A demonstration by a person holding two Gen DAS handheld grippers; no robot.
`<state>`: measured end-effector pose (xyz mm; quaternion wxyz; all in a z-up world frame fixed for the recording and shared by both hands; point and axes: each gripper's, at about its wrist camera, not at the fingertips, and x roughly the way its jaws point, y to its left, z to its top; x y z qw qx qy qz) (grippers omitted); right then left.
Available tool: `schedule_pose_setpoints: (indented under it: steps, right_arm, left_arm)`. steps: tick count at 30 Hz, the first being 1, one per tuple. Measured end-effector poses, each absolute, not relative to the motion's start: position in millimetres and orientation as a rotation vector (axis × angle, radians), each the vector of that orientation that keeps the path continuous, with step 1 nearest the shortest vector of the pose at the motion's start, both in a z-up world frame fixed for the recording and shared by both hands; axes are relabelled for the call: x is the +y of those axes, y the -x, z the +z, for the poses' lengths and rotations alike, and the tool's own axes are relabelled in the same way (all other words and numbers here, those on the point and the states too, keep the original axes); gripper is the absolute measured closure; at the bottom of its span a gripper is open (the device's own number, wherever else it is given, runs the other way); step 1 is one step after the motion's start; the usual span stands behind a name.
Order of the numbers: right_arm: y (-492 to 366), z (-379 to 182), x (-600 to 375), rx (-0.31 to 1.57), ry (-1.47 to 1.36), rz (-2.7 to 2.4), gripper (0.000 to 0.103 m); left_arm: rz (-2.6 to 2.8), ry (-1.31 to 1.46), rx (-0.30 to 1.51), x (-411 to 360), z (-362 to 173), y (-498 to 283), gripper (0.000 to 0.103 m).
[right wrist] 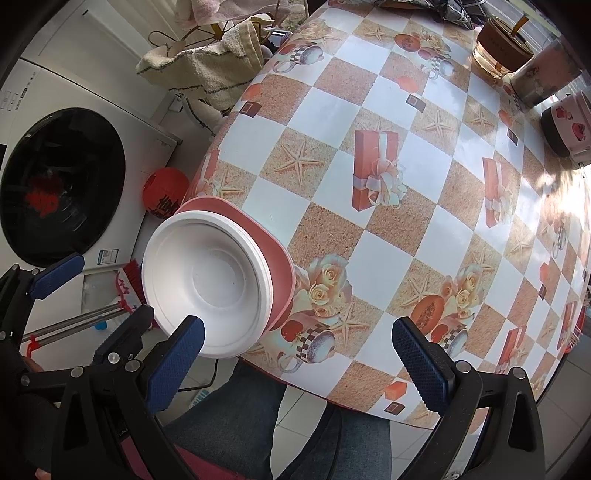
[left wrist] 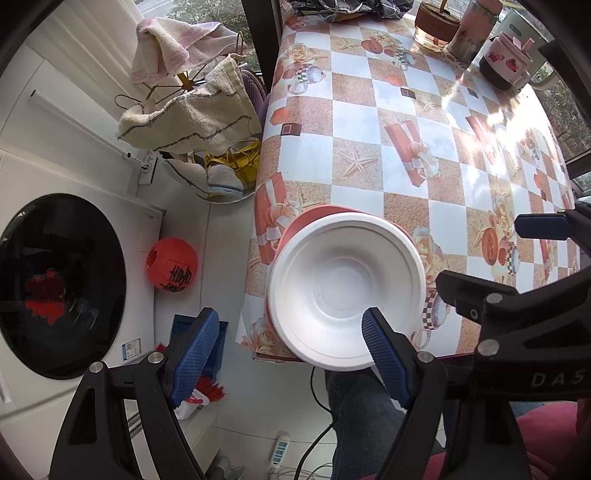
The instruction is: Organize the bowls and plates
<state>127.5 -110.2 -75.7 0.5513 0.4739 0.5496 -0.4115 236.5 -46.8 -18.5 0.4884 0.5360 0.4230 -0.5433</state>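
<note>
Checkered worktop (left wrist: 424,122); glass cup (left wrist: 436,26), tumbler (left wrist: 474,29) and strawberry mug (left wrist: 506,62) at 1 o'clock. Washing machine (left wrist: 62,288) at 9, red lantern (left wrist: 171,269) beside it, towels (left wrist: 192,114) at 11.

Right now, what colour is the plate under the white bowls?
Pink plate, clearest in the right wrist view.

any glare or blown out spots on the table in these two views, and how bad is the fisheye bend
Left wrist view: sun glare washes out the tablecloth near the cups at upper right, and the table edge bows. Right wrist view: a blown-out patch on the right edge of the tablecloth; its checks curve strongly. The white bowl stays sharp in both.
</note>
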Motion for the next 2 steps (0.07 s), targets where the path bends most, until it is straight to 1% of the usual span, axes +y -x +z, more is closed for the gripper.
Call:
schedule_pose_setpoints:
  steps: [2]
  right_arm:
    - [-125.9,-77.1,-110.2,1.295,-1.133,-0.968,0.001]
  left_arm:
    - [-1.346,-1.277,1.042,-48.3,-16.3,-235.8,0.02]
